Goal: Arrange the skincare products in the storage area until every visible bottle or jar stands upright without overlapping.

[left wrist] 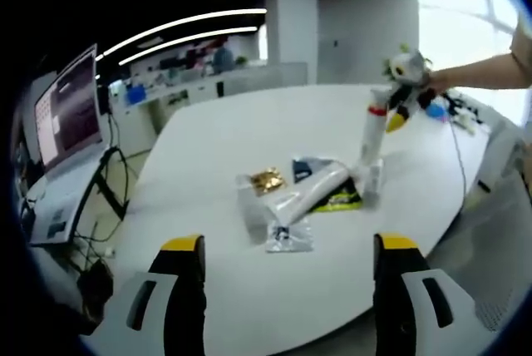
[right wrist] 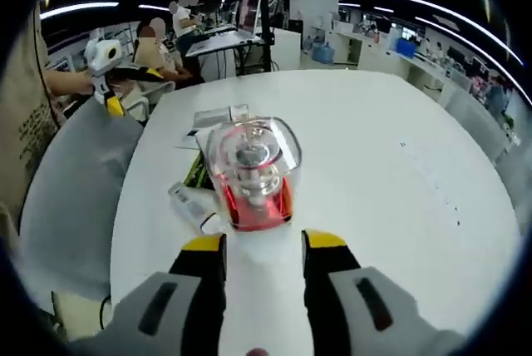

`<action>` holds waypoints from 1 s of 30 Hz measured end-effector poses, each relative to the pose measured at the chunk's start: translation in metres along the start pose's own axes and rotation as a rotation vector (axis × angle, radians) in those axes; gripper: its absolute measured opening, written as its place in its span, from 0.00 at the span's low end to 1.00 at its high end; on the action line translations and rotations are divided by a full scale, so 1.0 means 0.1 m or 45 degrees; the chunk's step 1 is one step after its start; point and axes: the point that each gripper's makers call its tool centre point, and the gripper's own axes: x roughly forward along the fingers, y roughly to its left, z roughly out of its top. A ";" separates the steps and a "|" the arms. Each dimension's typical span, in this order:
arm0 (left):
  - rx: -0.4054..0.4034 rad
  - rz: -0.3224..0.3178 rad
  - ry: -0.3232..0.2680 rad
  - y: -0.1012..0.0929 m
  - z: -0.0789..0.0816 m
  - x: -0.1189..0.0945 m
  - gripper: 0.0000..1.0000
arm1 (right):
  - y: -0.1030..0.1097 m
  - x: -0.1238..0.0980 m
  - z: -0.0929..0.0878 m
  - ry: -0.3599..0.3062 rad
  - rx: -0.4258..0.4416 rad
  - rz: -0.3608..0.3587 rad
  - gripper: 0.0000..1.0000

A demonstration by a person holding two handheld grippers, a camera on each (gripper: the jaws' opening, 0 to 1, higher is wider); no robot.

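Note:
A tall clear bottle with a red band (left wrist: 371, 135) stands upright on the white table (left wrist: 249, 123), and my right gripper (left wrist: 392, 113) is shut on its upper end. In the right gripper view that bottle (right wrist: 249, 175) is seen from its top, just past the right gripper (right wrist: 264, 241) and its yellow-tipped jaws. A white tube (left wrist: 312, 191) lies flat beside it, over a green packet (left wrist: 342, 200). A gold sachet (left wrist: 268, 180) and a clear packet (left wrist: 289, 236) lie close by. My left gripper (left wrist: 289, 246) is open, short of the pile, holding nothing.
A monitor on a stand (left wrist: 71, 111) is left of the table. A cable (left wrist: 455, 152) runs over the table's right part. In the right gripper view my left gripper (right wrist: 112, 81) hangs off the table's left edge, with desks and seated people behind.

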 end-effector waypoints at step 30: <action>0.042 -0.189 -0.088 -0.27 0.08 -0.07 0.82 | 1.27 -0.30 -0.26 -0.333 0.593 -0.406 0.90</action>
